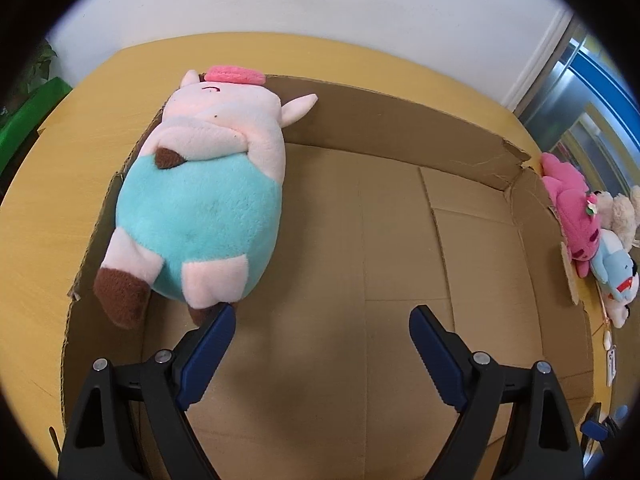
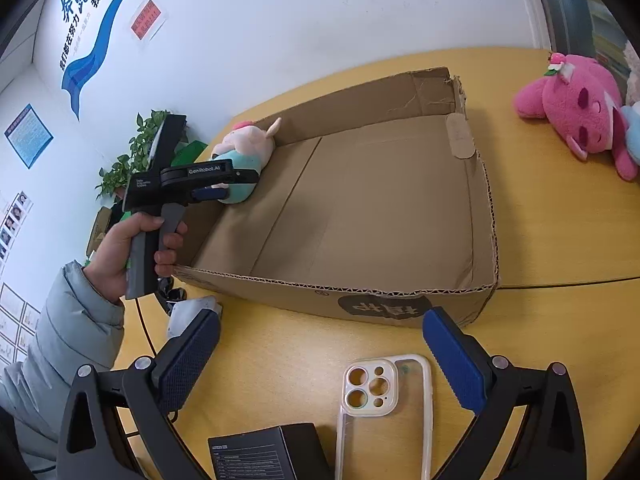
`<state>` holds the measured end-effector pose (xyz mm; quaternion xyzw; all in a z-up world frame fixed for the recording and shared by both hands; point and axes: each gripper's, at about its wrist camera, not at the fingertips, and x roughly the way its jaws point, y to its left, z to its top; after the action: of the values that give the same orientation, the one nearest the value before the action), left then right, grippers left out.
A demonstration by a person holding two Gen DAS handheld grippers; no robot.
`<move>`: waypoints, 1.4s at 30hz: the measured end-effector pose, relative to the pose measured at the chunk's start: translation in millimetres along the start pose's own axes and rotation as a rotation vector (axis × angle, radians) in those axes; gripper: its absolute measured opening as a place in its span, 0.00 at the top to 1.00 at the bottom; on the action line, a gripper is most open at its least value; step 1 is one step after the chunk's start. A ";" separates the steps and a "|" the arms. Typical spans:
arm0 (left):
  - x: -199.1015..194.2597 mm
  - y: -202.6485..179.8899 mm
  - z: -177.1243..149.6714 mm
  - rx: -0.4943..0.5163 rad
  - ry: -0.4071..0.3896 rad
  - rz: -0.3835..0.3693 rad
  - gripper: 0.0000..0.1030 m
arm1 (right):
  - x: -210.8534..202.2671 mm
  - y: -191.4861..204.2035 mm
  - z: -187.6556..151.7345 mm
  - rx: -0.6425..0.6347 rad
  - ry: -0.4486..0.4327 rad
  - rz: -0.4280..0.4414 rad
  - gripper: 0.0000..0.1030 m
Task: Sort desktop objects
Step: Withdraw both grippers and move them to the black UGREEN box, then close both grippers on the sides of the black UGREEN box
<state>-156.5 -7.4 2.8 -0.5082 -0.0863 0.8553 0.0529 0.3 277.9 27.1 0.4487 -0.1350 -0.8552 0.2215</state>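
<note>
One plush pig (image 1: 200, 196) lies in the cardboard box (image 1: 392, 216), against its far left corner; both claws, left (image 1: 322, 320) and right (image 2: 322, 336), gape wide, holding nothing.

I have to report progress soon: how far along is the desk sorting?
Done: one pig plush lies in the cardboard box. In hand: nothing; the left gripper and right gripper are both open. Left: the pink plush, phone case and black box remain on the table.
</note>
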 end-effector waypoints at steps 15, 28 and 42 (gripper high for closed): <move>-112.0 -29.5 -134.6 0.258 -0.032 -0.217 0.12 | -30.7 16.7 -85.7 -0.114 0.060 0.067 0.00; -94.8 -41.2 -247.6 0.132 0.142 -0.466 0.12 | -1.3 42.4 -154.0 -0.226 0.208 0.072 0.00; -92.4 -17.7 -273.2 0.039 0.156 -0.444 0.13 | 31.2 110.4 -176.0 -0.376 0.222 0.072 0.01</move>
<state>127.8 19.1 -42.1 -0.5404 -0.1750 0.7822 0.2560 158.8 161.1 -46.3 0.4856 0.0363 -0.8024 0.3451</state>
